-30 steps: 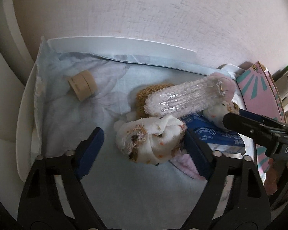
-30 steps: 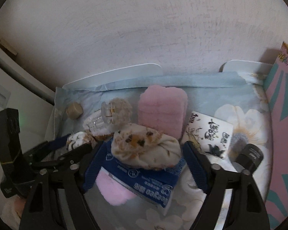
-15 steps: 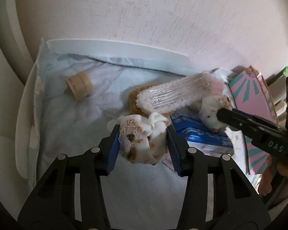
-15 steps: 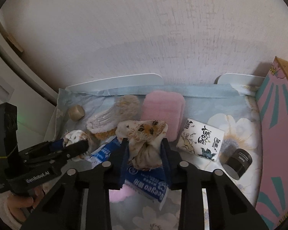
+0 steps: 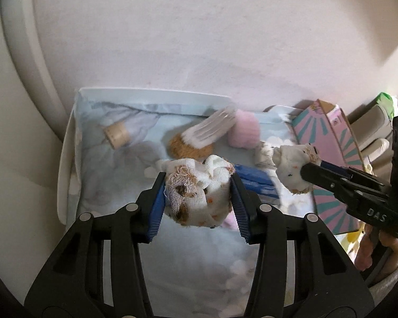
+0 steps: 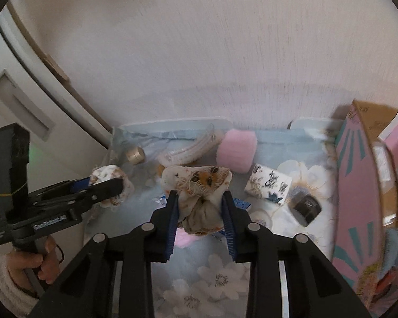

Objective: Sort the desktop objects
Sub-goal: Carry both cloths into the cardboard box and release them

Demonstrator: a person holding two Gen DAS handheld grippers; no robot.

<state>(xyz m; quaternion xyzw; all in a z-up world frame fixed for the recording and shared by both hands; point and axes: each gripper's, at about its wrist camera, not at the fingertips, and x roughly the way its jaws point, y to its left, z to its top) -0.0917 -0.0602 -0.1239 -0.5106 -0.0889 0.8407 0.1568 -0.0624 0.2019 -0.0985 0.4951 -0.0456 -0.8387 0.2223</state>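
The left gripper [image 5: 197, 194] is clamping one cloth bundle [image 5: 196, 193] at frame centre; the right gripper [image 6: 199, 212] is gripping another bundle [image 6: 199, 198], both seemingly lifted. The pink sponge [image 6: 236, 150], tissue pack [image 6: 269, 184] and cork [image 5: 116, 137] are lying unsorted on the desk [image 6: 220, 278], so sorting looks barely begun.

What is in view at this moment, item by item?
Cloth bundles: 2, white with orange-brown spots, one in the left gripper, one in the right gripper.
Hair clip: 1, clear, back centre.
Pink block: 1, beside the clip.
Beige roll: 1, back left.
Printed white packet: 1, right of centre.
Black jar: 1, near the packet.
Blue packet: 1, under the bundles.
Pink box: 1, teal rays, far right.
Floral cloth: 1, pale blue, covers the surface.
Person's hand: 1, gripping the left handle.
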